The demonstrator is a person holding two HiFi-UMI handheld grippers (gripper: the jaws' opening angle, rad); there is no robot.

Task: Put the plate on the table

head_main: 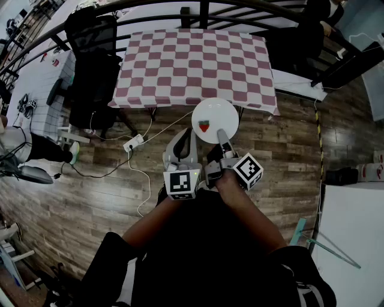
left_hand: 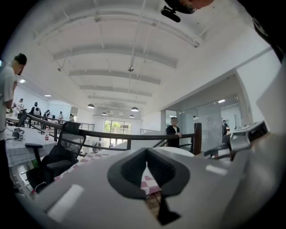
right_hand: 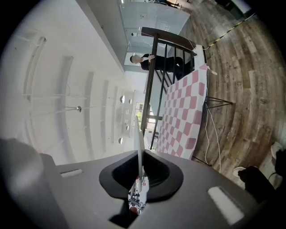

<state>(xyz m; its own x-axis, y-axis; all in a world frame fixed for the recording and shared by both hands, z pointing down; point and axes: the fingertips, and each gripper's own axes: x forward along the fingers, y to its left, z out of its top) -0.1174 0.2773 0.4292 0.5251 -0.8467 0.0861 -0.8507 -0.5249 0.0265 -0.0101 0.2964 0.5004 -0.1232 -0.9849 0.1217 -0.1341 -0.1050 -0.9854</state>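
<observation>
A round white plate (head_main: 215, 117) hangs in the air over the wooden floor, just in front of the near edge of the table with the red-and-white checked cloth (head_main: 192, 66). A small red and green item (head_main: 204, 126) lies on the plate. My right gripper (head_main: 221, 137) is shut on the plate's near rim. In the right gripper view the plate (right_hand: 139, 143) shows edge-on as a thin white blade between the pads of that gripper (right_hand: 139, 179). My left gripper (head_main: 186, 135) sits just left of the plate, shut with nothing in it (left_hand: 146, 152).
A black office chair (head_main: 93, 54) stands at the table's left corner. A power strip with cables (head_main: 133, 143) lies on the floor below the left gripper. A dark railing (head_main: 198, 15) runs behind the table. People sit at the far right (head_main: 318, 18) and left (head_main: 24, 147).
</observation>
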